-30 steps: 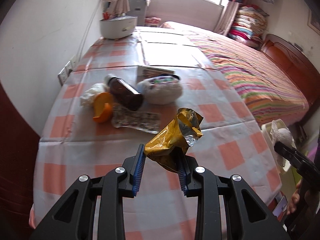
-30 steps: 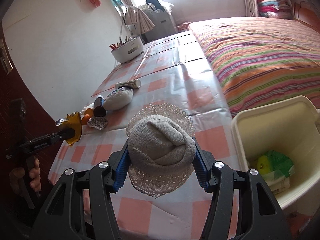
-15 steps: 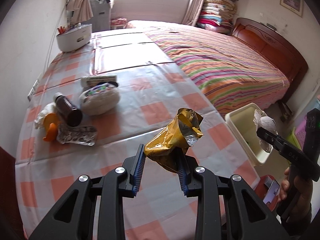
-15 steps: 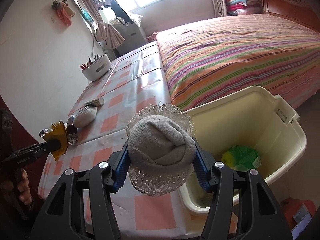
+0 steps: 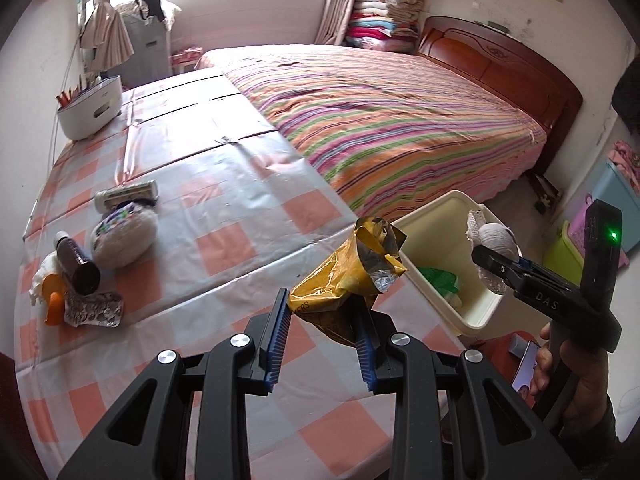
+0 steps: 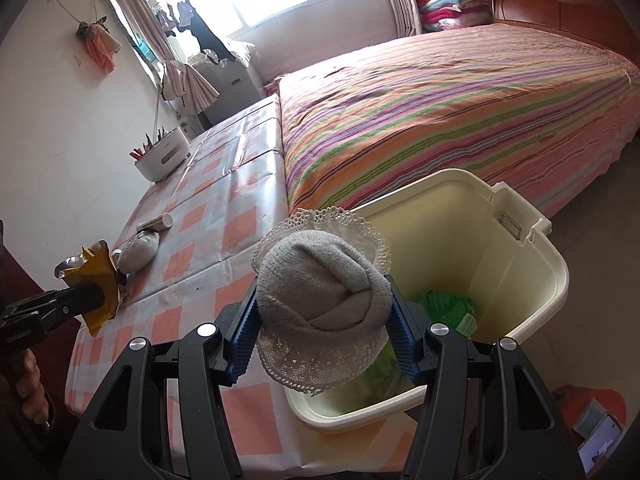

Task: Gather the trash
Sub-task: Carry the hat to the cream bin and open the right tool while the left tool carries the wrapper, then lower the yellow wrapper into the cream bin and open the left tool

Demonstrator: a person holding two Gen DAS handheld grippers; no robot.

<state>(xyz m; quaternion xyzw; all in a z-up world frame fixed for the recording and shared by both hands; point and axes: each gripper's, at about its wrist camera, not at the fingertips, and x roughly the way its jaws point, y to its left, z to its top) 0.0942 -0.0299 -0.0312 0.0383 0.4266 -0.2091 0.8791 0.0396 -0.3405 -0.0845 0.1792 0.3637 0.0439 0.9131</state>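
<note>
Both pairs of blue-padded fingers are clamped on a load. The left gripper (image 5: 322, 334) pinches a crumpled yellow wrapper (image 5: 347, 280) by its lower end, so the torn foil mouth stands up clear of the pads; the jaws sit narrow because the wrapper is thin. The right gripper (image 6: 322, 340) squeezes a balled grey sock with a lace cuff (image 6: 320, 300) from both sides, jaws set wider around the bundle, the lace frill spilling out above and below.

Each piece is held up off the checked tablecloth (image 5: 224, 240), not resting on it, which suits carrying. The cream bin (image 6: 516, 264) stands on the floor at the corner of the table, beside the striped bed (image 5: 400, 120), with green packaging (image 6: 448, 308) already at its bottom. From the right wrist view the sock hangs over the near rim of the bin, so I would judge it about ready to drop. The wrapper appears to be over the table edge, short of the bin, and probably needs to go further across.

Left on the cloth, near the wall side, lie a brown bottle (image 5: 78, 266), a blister pack (image 5: 94, 308), something orange (image 5: 54, 298), another rolled sock (image 5: 124, 236) and a small tube (image 5: 128, 196), so collecting looks far from finished.
</note>
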